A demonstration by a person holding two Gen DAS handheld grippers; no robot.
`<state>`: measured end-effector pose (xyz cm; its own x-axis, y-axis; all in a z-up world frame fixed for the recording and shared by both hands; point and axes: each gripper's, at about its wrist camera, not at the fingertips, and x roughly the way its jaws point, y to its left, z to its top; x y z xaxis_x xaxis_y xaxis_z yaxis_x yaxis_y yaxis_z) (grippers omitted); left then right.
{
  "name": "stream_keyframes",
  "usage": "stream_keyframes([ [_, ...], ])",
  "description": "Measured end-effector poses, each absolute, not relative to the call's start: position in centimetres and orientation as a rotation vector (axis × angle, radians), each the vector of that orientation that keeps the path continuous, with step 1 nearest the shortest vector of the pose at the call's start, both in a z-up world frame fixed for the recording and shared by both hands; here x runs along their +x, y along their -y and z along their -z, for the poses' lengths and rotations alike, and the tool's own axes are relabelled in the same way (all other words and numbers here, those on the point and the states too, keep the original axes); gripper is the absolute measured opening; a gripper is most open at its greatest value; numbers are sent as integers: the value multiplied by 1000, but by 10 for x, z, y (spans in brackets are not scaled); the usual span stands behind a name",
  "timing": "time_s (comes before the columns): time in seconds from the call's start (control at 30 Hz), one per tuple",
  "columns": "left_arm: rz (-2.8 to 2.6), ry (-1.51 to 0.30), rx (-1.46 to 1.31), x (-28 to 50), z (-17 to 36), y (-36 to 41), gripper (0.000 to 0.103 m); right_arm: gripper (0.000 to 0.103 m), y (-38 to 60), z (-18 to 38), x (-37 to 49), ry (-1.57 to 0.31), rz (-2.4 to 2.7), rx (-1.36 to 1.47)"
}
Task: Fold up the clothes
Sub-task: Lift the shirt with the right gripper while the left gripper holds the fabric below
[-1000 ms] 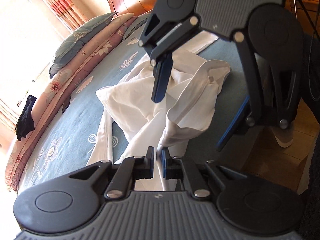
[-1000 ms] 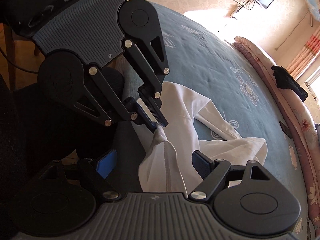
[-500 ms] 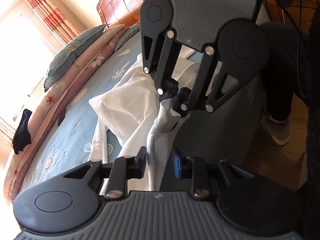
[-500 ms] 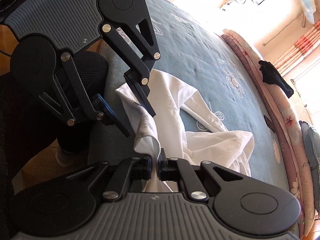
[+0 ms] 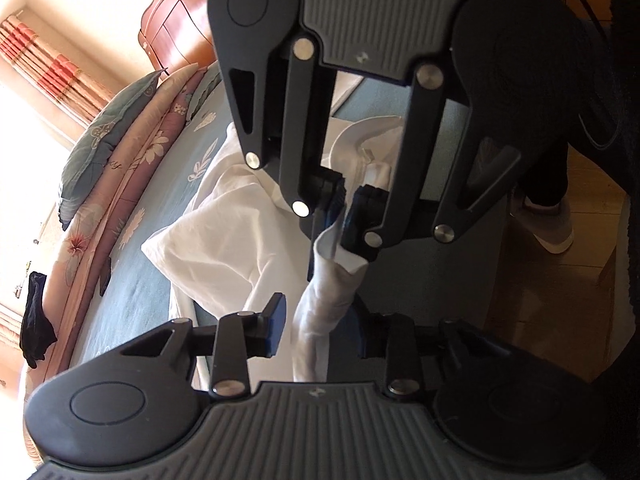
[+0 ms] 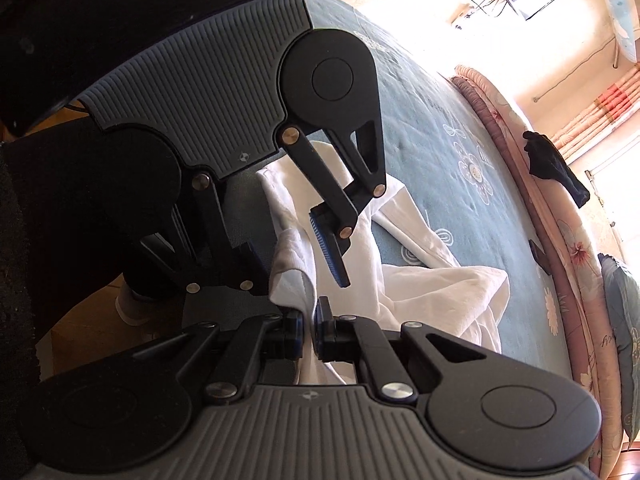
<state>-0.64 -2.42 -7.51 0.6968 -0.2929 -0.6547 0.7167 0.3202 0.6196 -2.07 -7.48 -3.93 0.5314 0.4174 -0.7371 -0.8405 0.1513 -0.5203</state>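
Jaws of the right gripper (image 6: 307,330) are pinched on the white shirt (image 5: 224,240); those of the left gripper (image 5: 320,330), just narrowed, stand spread around its twisted fold, the far pad lost in shadow.

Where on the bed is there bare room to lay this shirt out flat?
Bare blue bedspread lies between the crumpled white shirt and the pink quilt along the far side. It is crowded at the near edge, where both grippers meet.
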Motion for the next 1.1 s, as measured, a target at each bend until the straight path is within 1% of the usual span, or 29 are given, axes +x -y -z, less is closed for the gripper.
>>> stream_keyframes([
  [0.1, 673, -472, 1071, -7, 79, 29, 9, 8, 75, 41, -22, -479, -955, -1071],
  [0.2, 648, -479, 1023, -5, 75, 29, 4, 9, 76, 42, -23, -471, -945, -1064],
  [0.3, 600, -469, 984, -2, 70, 25, 4, 14, 80, 37, -23, -458, -925, -1021],
  [0.33, 582, -467, 965, 0, 66, 24, 3, 21, 83, 34, -23, -454, -914, -999],
  [0.37, 563, -466, 944, 2, 63, 22, 3, 25, 86, 31, -22, -449, -903, -978],
  [0.5, 502, -456, 838, 12, 44, 12, 3, 37, 109, 16, -18, -444, -829, -873],
  [0.53, 490, -451, 809, 15, 39, 9, 3, 42, 116, 11, -17, -442, -806, -849],
  [0.63, 442, -424, 742, 23, 24, 0, 3, 49, 141, 1, -14, -456, -727, -766],
  [0.8, 332, -389, 655, 41, 4, -6, 6, 49, 182, -1, 0, -551, -646, -584],
  [0.93, 291, -365, 616, 54, -16, -16, 6, 49, 195, 10, 3, -578, -586, -584],
  [1.1, 270, -311, 589, 57, -48, -16, 5, 49, 191, 23, 4, -564, -568, -602],
])
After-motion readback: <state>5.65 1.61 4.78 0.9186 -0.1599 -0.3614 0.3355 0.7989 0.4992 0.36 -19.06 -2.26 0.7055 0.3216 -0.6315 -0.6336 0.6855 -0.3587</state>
